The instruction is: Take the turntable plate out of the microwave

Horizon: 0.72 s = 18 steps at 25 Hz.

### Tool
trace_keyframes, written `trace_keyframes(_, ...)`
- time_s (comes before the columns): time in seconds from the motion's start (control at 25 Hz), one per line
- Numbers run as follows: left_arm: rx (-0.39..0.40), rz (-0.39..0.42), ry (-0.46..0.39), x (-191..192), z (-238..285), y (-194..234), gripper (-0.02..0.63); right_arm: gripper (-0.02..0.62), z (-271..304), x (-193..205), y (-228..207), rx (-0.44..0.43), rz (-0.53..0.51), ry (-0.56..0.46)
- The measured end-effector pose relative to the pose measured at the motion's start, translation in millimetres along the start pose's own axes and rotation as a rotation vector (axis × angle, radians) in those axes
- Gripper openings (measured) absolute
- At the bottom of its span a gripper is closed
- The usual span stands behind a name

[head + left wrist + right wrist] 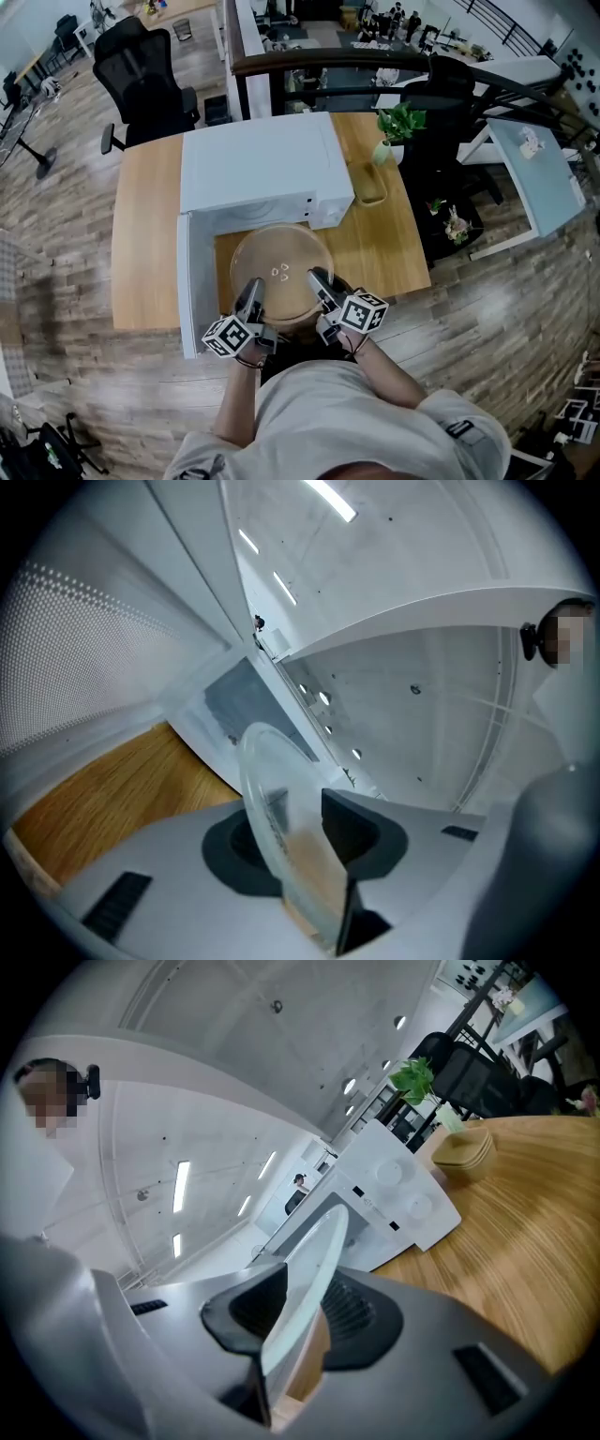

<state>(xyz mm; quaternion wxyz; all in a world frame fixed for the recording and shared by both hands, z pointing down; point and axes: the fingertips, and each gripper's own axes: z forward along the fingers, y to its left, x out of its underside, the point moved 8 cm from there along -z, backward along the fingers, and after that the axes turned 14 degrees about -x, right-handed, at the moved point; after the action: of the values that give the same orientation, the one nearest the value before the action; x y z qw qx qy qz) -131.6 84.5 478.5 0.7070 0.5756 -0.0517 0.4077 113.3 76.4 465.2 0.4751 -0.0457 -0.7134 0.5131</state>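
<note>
Left gripper (253, 286), right gripper (316, 278): each clamped on plate's (281, 262) near rim. Held just outside microwave (262, 164), above desk's (150, 234) front edge. Hemmed left by open door (186, 281); open desk to right.

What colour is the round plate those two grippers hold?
Colourless: the round clear glass plate lets the wooden table show through, best in the head view.

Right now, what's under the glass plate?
The wooden table shows through the clear plate. The left gripper and right gripper hide what's beneath its near edge.
</note>
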Motion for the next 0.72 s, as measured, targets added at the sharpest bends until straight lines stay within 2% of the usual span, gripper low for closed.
trace_keyframes(0.72, 0.07, 0.034, -0.136, -36.2, -28.4, -69.0, 0.135, 0.117, -0.6, -61.7, 61.7, -0.132, -0.123, -0.042)
